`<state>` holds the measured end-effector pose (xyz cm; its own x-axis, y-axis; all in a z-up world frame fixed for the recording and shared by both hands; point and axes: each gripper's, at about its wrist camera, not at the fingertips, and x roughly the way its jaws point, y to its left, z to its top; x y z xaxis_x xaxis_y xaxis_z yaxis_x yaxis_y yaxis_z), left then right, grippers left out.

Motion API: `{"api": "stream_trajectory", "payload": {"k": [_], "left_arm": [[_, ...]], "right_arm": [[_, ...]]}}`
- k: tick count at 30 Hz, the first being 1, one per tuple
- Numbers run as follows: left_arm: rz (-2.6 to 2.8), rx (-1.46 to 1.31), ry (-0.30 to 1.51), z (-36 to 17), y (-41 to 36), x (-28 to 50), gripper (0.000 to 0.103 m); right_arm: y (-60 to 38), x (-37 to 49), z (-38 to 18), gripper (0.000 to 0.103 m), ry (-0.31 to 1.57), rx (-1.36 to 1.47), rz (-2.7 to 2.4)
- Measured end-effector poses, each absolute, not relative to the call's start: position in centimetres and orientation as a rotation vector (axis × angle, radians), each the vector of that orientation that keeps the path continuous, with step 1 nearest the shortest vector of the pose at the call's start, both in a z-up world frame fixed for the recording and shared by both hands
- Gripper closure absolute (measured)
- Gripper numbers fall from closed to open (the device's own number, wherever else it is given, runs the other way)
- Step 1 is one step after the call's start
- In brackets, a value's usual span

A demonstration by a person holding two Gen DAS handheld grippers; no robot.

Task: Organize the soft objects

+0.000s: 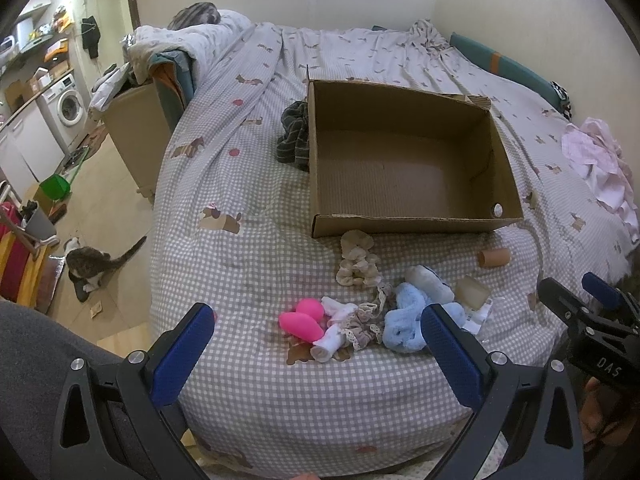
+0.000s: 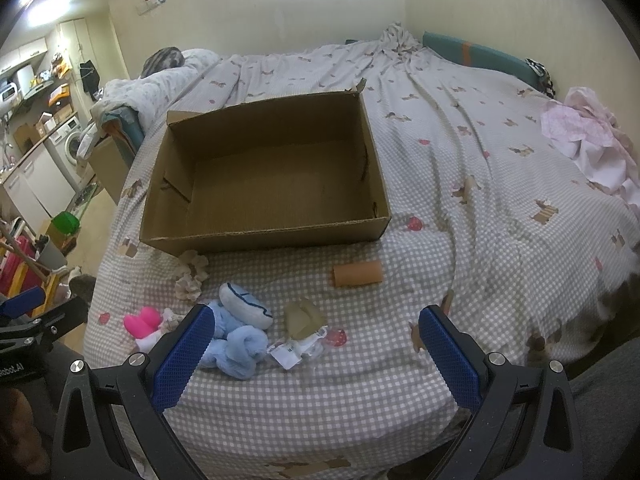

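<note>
Both grippers hang over the near edge of a bed [image 1: 248,264] covered in a grey checked sheet. The left gripper [image 1: 318,344] has its jaws spread wide and holds nothing; the right gripper [image 2: 314,346] is equally wide open and also empty.

An open cardboard box [image 2: 224,240] sits in the middle of the bed with nothing inside. The soft objects lie in a loose cluster between the box and the grippers: a beige scrunchie [image 1: 358,264] touching the box's near wall, a pink toy [image 1: 300,320], a white sock [image 1: 332,340], a lace-trimmed piece [image 1: 368,320], a blue fluffy cloth [image 1: 404,328] and a white and blue roll [image 2: 246,309]. Just right of them are a cardboard tube [image 2: 357,273] and a tan pad [image 2: 301,317] with a paper tag [image 2: 286,354].

A dark striped cloth [image 1: 295,136] lies against the box's left wall. Pink fabric [image 2: 592,140] is heaped at the bed's right edge. A cat [image 1: 90,262] sits on the floor [image 1: 104,208] to the left.
</note>
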<state>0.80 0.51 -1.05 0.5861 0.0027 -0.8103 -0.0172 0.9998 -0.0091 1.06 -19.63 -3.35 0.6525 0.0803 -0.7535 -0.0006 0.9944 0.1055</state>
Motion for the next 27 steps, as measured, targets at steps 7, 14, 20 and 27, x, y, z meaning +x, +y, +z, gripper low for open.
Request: {"api": "stream_trajectory", "payload": {"k": [7, 14, 20, 27], "left_arm": [[0.013, -0.016, 0.945, -1.05, 0.48, 0.82, 0.0], [0.016, -0.017, 0.945, -1.01, 0.53, 0.86, 0.0], [0.016, -0.017, 0.946, -1.06, 0.54, 0.87, 0.0], [0.015, -0.015, 0.951, -1.23, 0.45, 0.9, 0.0]], "right_arm": [[-19.75, 0.98, -3.3, 0.0, 0.86, 0.102, 0.048], [-19.73, 1.03, -3.33, 0.0, 0.861, 0.096, 0.046], [-19.72, 1.09, -3.33, 0.0, 0.862, 0.093, 0.047], [-19.62, 1.07, -3.35, 0.0, 0.862, 0.095, 0.045]]}}
